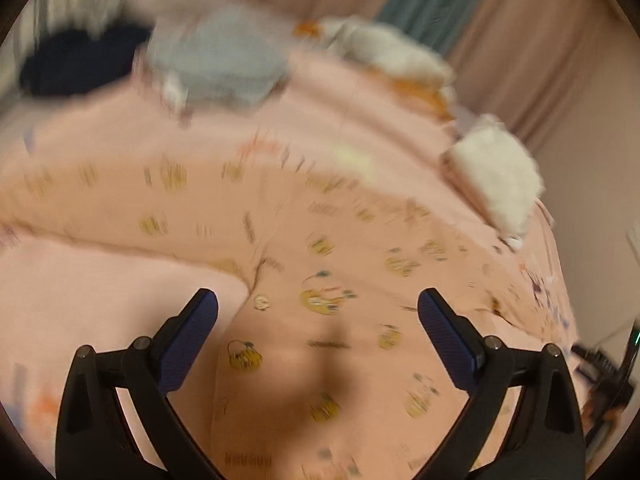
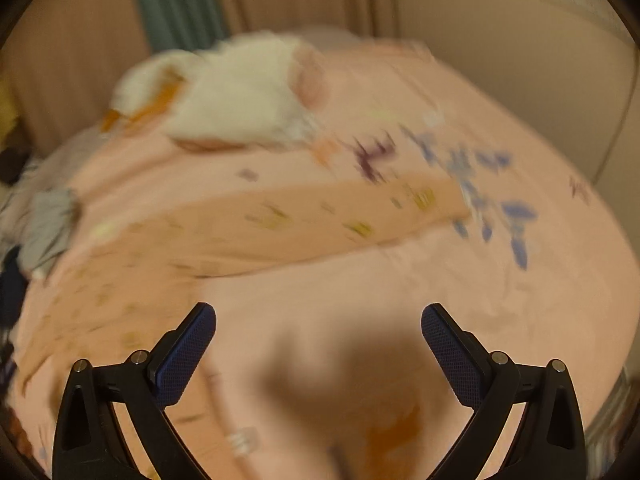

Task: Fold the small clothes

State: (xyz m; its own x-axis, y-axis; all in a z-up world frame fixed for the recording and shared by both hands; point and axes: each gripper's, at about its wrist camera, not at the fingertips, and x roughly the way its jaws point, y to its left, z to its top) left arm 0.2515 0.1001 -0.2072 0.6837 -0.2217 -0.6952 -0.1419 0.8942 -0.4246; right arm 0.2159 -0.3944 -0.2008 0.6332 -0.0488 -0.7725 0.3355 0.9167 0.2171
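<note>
Both views are smearing with motion blur, so fine detail is not readable.

Left view, left to right: a dark navy item [image 1: 80, 60] is lying at the far left of the bed [image 1: 80, 280], a grey folded piece [image 1: 216, 64] just beside it, then white fluffy items [image 1: 392, 52] along the far edge. The task's thing, a peach printed garment [image 1: 320, 280] with small yellow cartoon motifs and a button placket, is lying spread flat on the pink bed sheet directly under the left tool [image 1: 318, 304]. That tool is hanging over the garment with fingers spread wide, pinching nothing.

Right view: one long part of the same garment, perhaps a sleeve or leg [image 2: 320, 216], is running across the sheet from the left toward the purple-blue print [image 2: 492, 200]. The right tool [image 2: 319, 320] is also spread wide and empty, positioned over bare sheet near the garment's edge.

Risks, as judgement:
- garment and sheet are nearly the same colour; with this blur, either tool could be closing on sheet together with garment, dragging the bedding
- a pinch landing mid-panel rather than at an edge would be bunching the fabric and skewing the fold
- the extended part may be trailing out of the fold
</note>
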